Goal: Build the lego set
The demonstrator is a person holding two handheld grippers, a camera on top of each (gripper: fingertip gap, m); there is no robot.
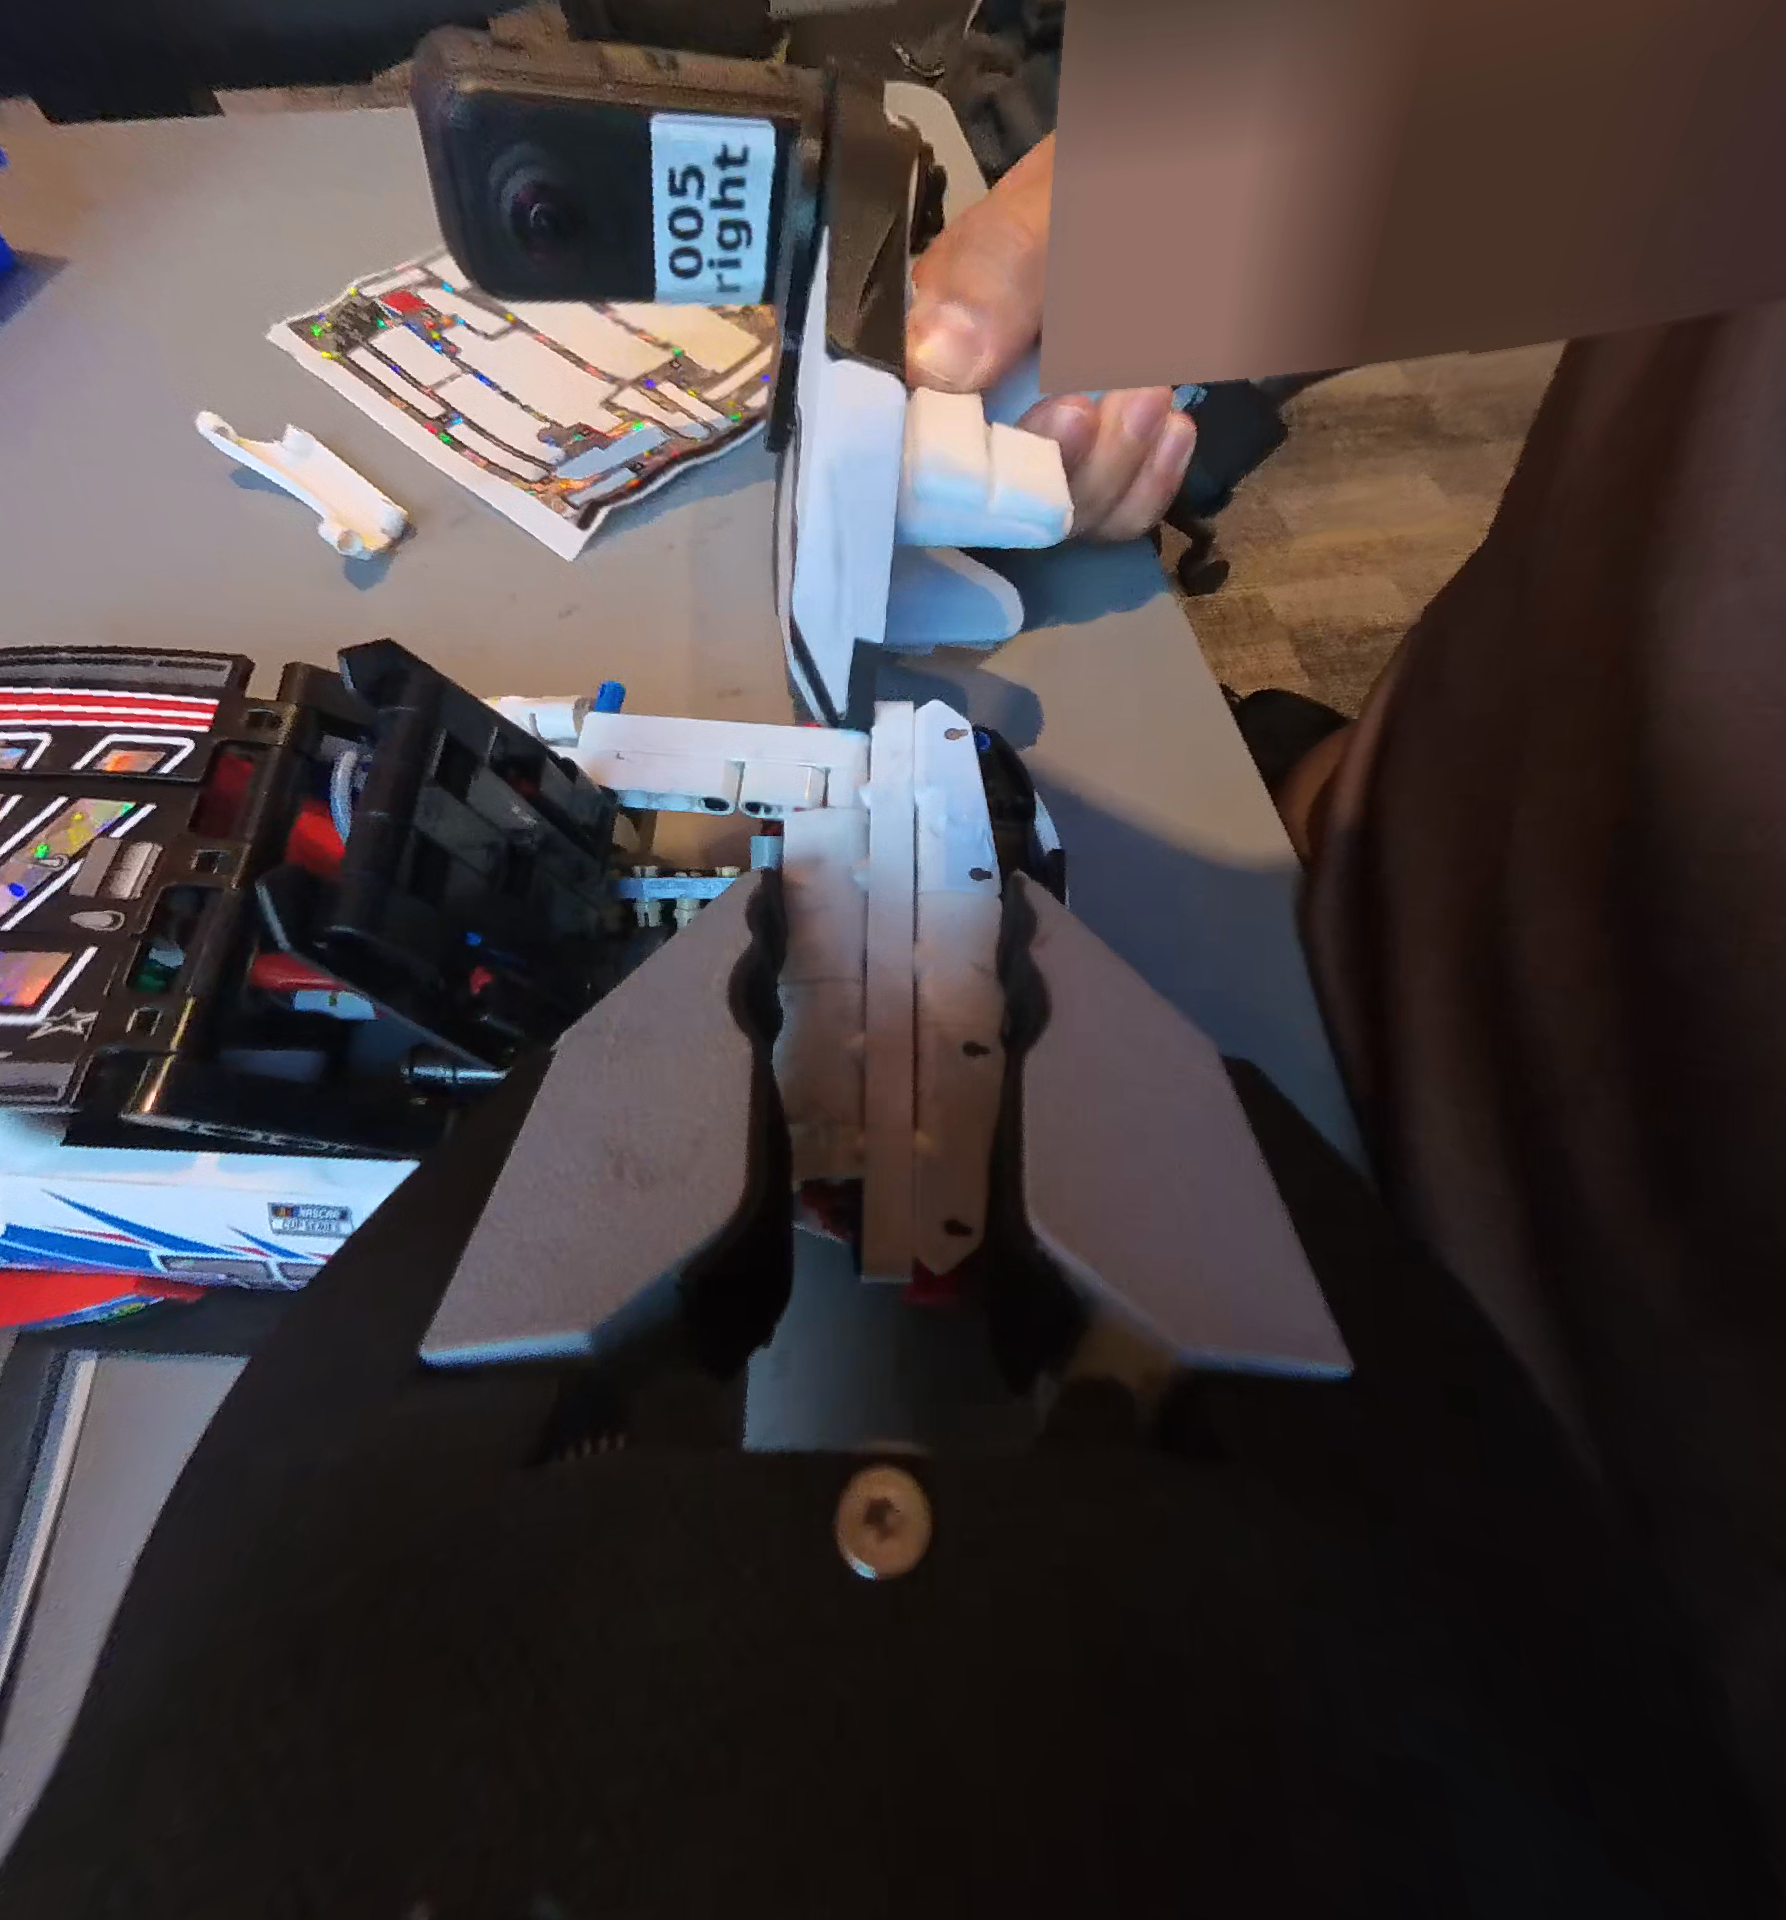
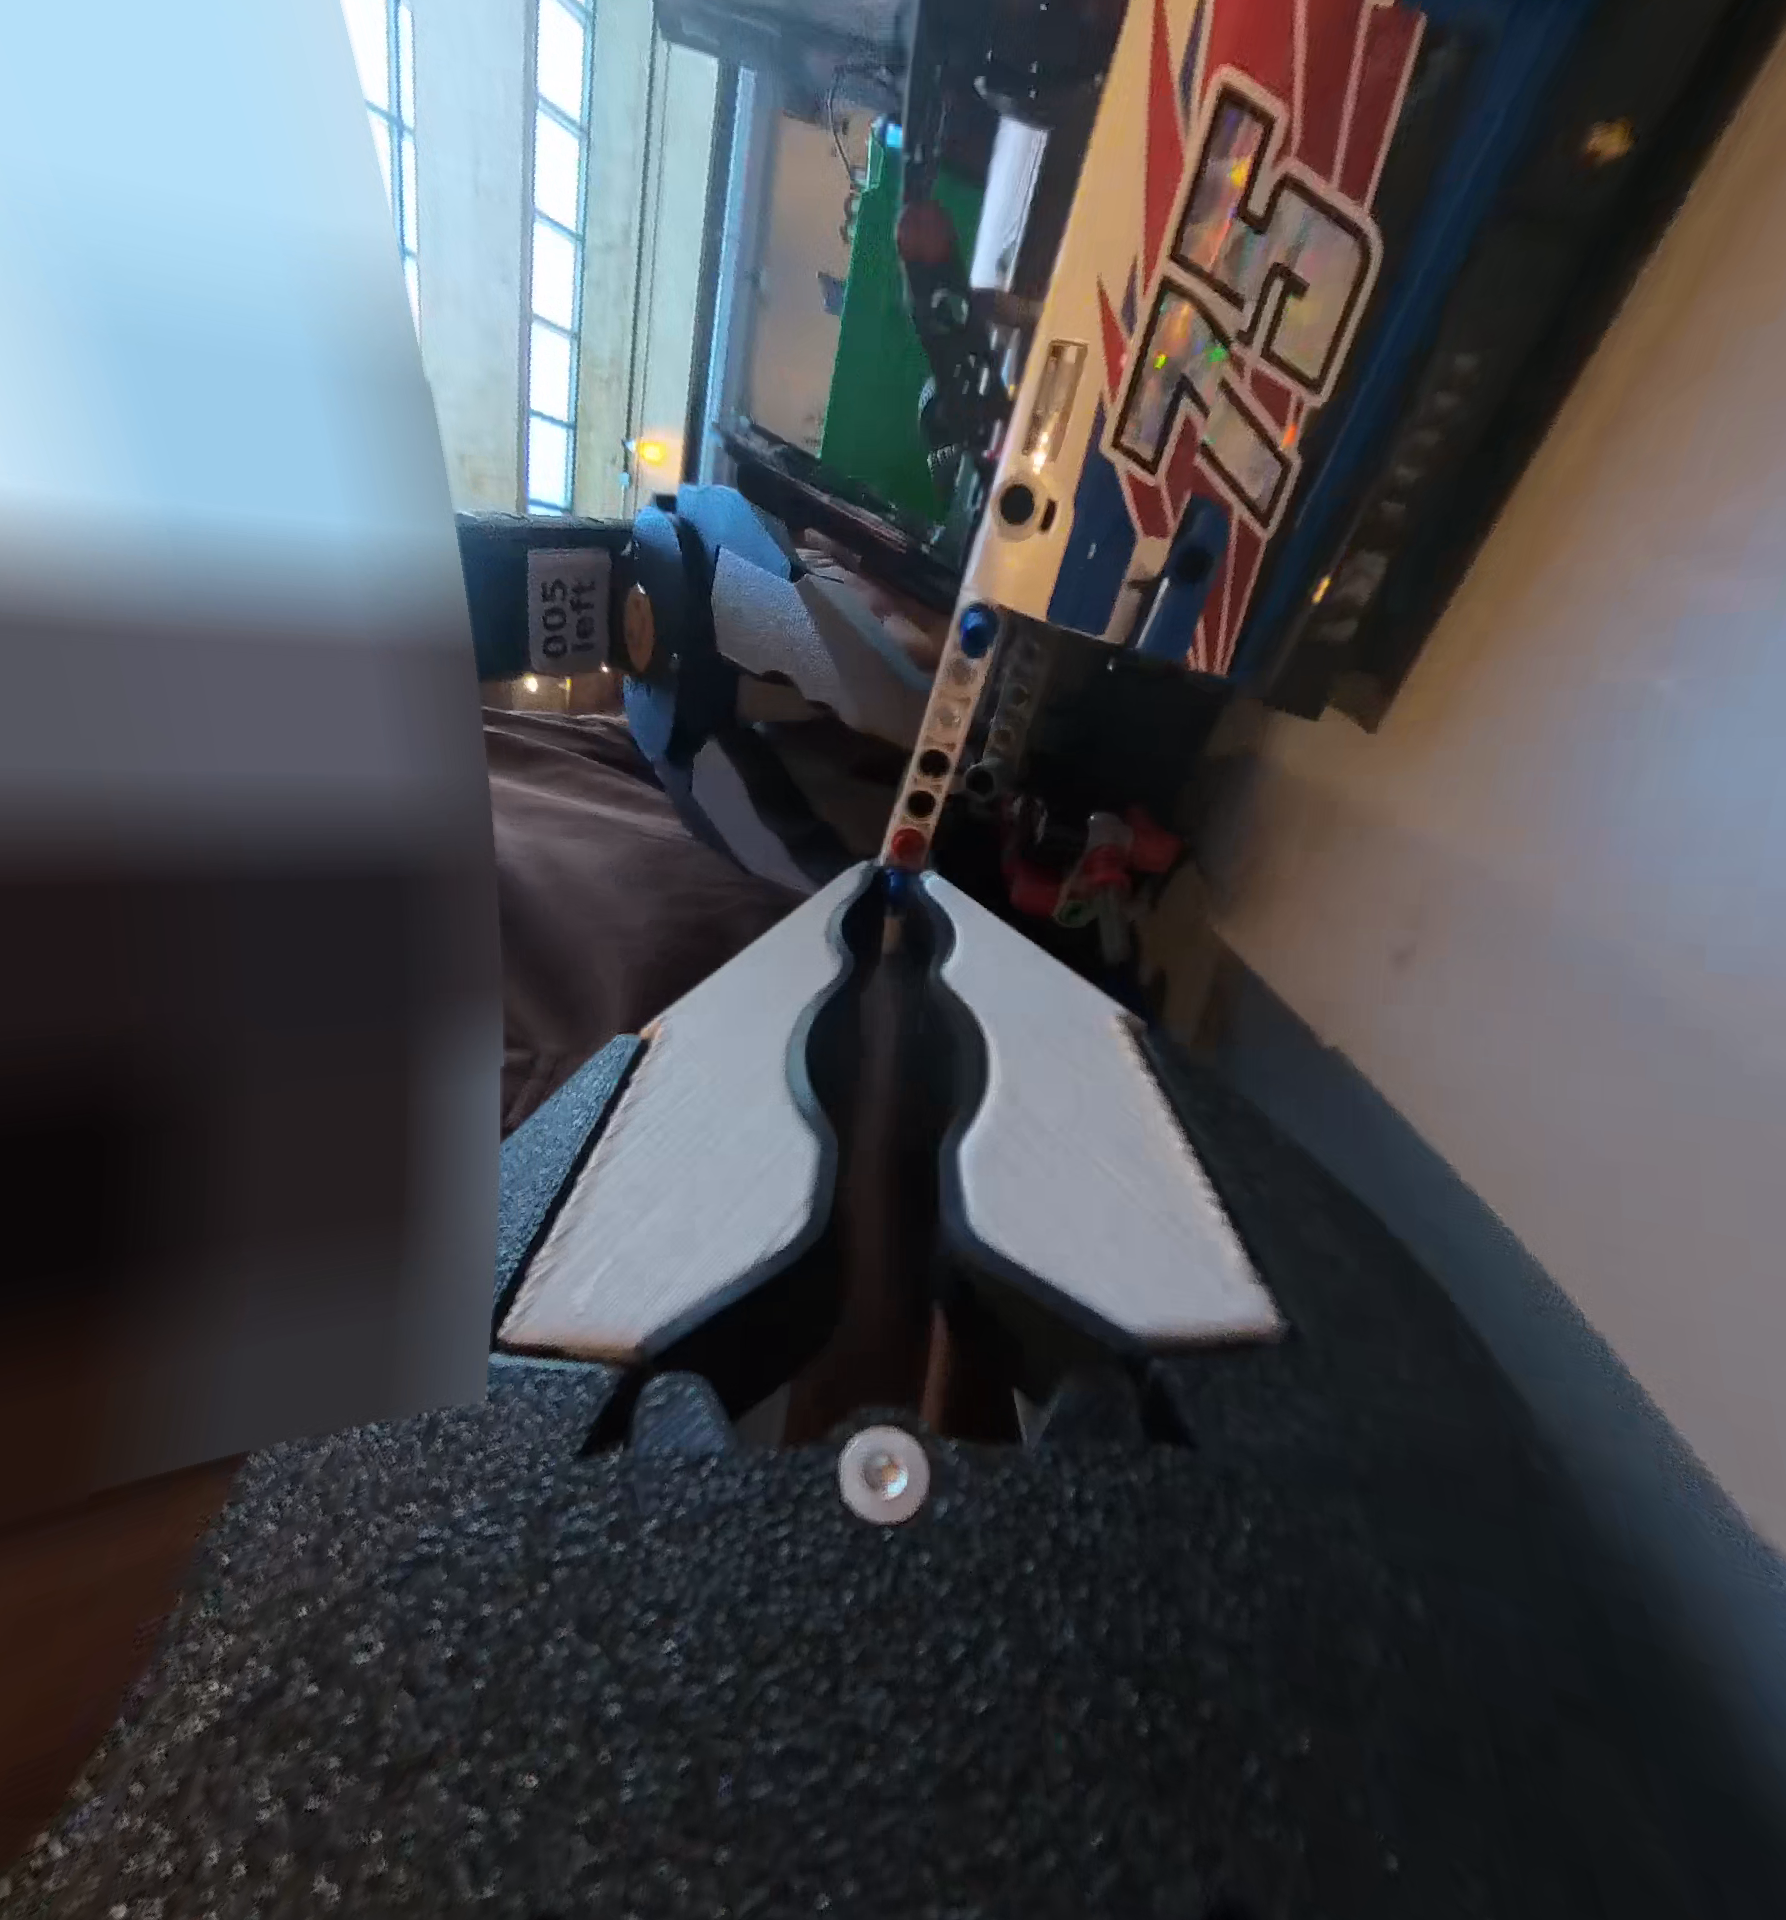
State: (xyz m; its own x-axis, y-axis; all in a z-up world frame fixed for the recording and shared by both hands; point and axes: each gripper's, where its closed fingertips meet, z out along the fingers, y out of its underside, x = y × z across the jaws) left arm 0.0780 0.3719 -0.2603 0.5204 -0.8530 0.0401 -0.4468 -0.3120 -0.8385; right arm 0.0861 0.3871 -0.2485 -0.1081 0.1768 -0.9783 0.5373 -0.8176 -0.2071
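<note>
Left tongs (image 1: 889, 894) are clamped on the white end panels (image 1: 930, 935) of the toy car (image 1: 245, 935), fingers (image 1: 660, 1091) squeezing from both sides, I'd say to brace the model while the other tool works on it. Right tongs (image 2: 894, 883) are nearly shut on a small blue pin (image 2: 897, 885) at their tips, just below a slim grey beam with holes (image 2: 936, 738) on the car's end; the pin looks lined up for one of those holes.

From the left camera, the car lies on the grey worktop (image 1: 141, 364) with its long axis running from 9 o'clock towards 3 o'clock, the gripped end at the 3 o'clock side and its decorated roof facing up. A loose white curved piece (image 1: 302, 483) and a sticker sheet (image 1: 546, 384) rest well apart at about 11 o'clock, presumably parked for later steps.
</note>
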